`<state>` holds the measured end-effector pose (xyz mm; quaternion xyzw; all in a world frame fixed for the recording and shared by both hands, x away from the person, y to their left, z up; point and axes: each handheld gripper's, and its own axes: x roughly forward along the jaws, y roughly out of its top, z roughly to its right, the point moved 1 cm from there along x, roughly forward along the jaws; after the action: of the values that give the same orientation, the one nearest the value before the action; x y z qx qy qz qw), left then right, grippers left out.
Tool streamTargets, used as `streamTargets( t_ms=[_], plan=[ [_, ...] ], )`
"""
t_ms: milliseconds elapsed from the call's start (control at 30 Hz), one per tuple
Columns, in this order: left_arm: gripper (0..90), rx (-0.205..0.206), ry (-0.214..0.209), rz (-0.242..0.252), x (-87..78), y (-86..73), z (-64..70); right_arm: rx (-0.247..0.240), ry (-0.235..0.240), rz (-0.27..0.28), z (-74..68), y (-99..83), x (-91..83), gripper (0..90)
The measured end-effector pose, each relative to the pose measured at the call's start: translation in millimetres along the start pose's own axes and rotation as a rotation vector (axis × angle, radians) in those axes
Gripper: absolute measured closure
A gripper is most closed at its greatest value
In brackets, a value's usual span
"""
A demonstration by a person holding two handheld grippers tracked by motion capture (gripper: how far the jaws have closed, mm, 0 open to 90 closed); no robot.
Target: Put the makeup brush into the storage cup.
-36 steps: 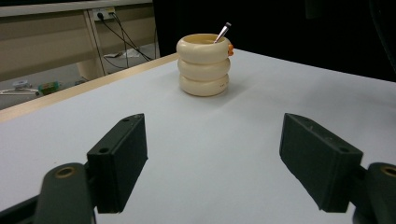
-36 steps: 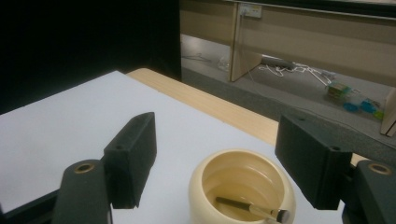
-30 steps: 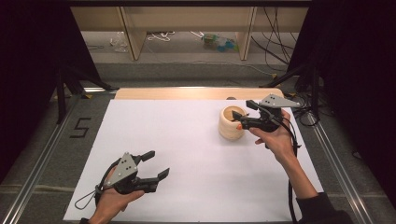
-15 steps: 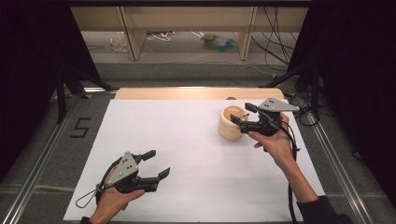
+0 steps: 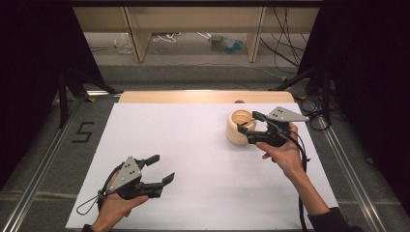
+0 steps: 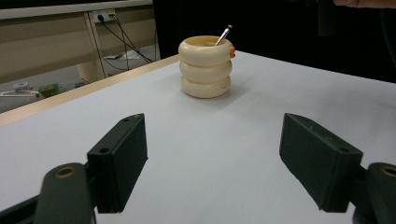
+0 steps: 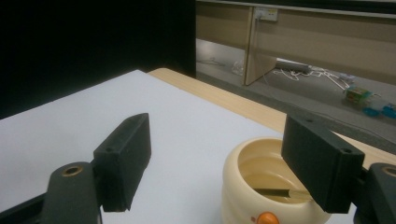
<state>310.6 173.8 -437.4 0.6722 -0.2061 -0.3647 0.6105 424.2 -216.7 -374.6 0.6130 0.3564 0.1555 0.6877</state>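
Right gripper [image 5: 250, 126] jaws spread wide, gripping nothing; cream ribbed ring-stacked ceramic cup [image 5: 240, 126] sits just below and ahead, one jaw over its rim. Thin metal-tipped stick [image 6: 223, 35] leans inside cup. Left gripper [image 5: 160, 171] wide open, empty, cup well ahead across the white table sheet [image 5: 193, 145].

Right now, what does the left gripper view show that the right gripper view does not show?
The left gripper view shows the cream holder whole from the side: three stacked rings standing upright on the white table, with a thin tool leaning out over its rim. The right gripper view looks down into the holder's mouth, where the tool lies against the inner wall, and shows litter on the floor behind. Both show the holder, its small orange knob, the table, and a pair of open black jaws holding nothing.
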Motion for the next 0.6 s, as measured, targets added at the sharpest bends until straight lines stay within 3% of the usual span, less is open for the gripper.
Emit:
streamTargets(
  t_ms=[600],
  plan=[
    [23.4, -0.007, 0.010, -0.009, -4.0, -0.8, -0.1, -0.002, 0.030, -0.004, -14.3, -20.4, -15.7, 23.9]
  ],
)
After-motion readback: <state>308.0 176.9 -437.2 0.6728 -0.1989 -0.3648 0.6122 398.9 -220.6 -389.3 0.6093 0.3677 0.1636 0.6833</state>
